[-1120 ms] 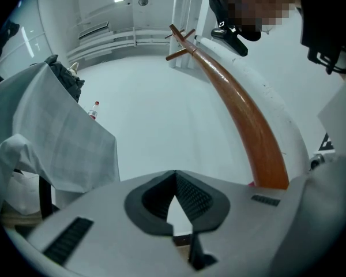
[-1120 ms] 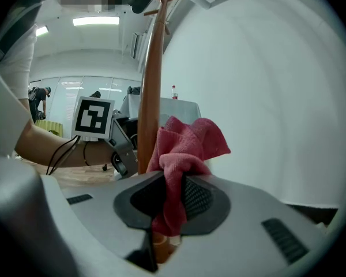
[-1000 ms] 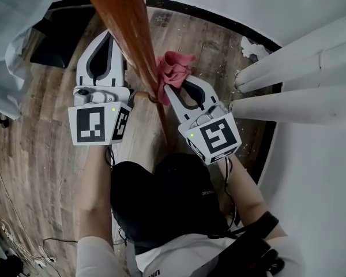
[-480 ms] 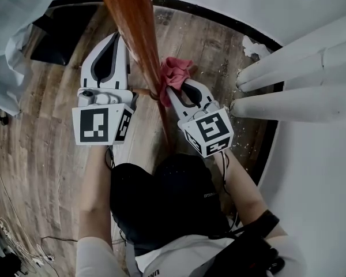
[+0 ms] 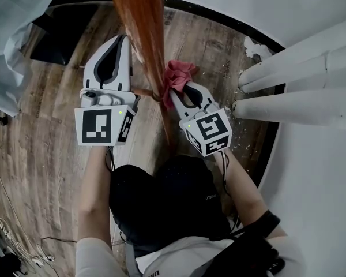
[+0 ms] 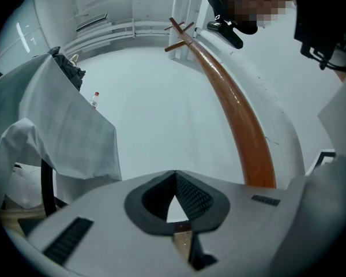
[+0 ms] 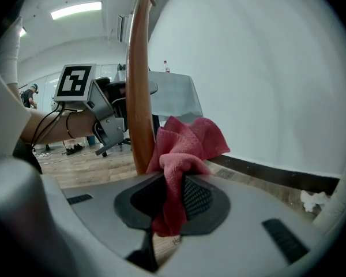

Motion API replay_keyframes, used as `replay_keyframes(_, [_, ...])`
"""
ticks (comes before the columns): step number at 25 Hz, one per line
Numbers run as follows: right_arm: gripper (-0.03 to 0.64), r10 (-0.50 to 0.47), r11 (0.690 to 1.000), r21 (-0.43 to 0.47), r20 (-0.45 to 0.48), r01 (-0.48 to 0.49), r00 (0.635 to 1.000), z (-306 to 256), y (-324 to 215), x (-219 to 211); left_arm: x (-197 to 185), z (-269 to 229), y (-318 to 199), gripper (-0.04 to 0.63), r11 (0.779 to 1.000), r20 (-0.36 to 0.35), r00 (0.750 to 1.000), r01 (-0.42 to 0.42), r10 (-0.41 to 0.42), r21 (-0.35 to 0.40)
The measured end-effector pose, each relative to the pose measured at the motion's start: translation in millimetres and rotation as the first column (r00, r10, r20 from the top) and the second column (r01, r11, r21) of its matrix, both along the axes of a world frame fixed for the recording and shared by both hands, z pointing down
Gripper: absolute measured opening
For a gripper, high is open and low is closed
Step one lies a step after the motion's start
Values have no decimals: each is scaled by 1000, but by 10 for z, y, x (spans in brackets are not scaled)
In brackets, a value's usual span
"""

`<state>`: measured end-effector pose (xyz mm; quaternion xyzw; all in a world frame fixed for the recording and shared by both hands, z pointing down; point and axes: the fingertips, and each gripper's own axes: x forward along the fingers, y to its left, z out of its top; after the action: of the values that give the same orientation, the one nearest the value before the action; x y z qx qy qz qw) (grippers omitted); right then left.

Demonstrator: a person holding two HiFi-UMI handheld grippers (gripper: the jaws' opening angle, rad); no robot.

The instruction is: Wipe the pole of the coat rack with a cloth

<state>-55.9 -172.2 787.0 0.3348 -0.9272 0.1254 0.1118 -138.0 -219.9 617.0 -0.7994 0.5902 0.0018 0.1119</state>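
The brown wooden pole (image 5: pixel 143 33) of the coat rack rises towards me in the head view. My right gripper (image 5: pixel 181 86) is shut on a bunched red cloth (image 5: pixel 179 75), which presses against the pole's right side just above a small side peg (image 5: pixel 143 91). In the right gripper view the cloth (image 7: pixel 187 143) hangs from the jaws beside the pole (image 7: pixel 139 85). My left gripper (image 5: pixel 124 39) sits just left of the pole, jaws closed on nothing. The left gripper view has the pole (image 6: pixel 242 131) curving past on the right.
White pipes (image 5: pixel 300 68) lie close on the right. A white draped sheet (image 5: pixel 11 39) and a dark mat (image 5: pixel 52 39) are at the left. Cables (image 5: pixel 23 235) trail over the wood floor (image 5: pixel 46 172). A curved white wall (image 5: pixel 248 4) lies beyond.
The right gripper and cloth have slid a little down the pole towards the side peg. The left gripper has barely moved.
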Motion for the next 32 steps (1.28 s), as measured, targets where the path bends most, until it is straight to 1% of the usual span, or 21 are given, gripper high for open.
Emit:
replay_keyframes(6, [74,-3,1000,-18,-6,3,1000,103,-9,-19,-31,58,-6,14,1000,13,1000,0,0,-10])
replay_keyframes(10, [74,-5,1000,-26,-18,5,1000,168,-5,0,-53,71,-7,14,1000,-2,1000,8,-8,-12])
replay_keyframes(14, [74,0,1000,-3,-32,0,999,75,-23,16,-60,40,2,14,1000,-2,1000,2,-2,-11])
replay_keyframes(18, [73,25,999,42,-27,-23,999,-206,-135,114,-29,-54,-21,14,1000,-3,1000,-3,3,-5])
replay_keyframes(21, [74,47,998,41,-32,-45,998,-428,-219,208,10,-126,-19,14,999,-19,1000,-7,6,-31])
replay_keyframes(23, [74,53,998,36,-37,-52,998,-627,-251,222,9,-237,2,14,999,-18,1000,-9,9,-50])
replay_keyframes(26, [74,52,998,30,-46,-51,998,-994,-241,222,-16,-498,39,14,998,-15,1000,-9,8,-65])
replay_keyframes(32, [74,58,998,43,-76,-55,995,-1889,-227,263,-95,-1263,82,14,997,-73,997,4,-10,-74])
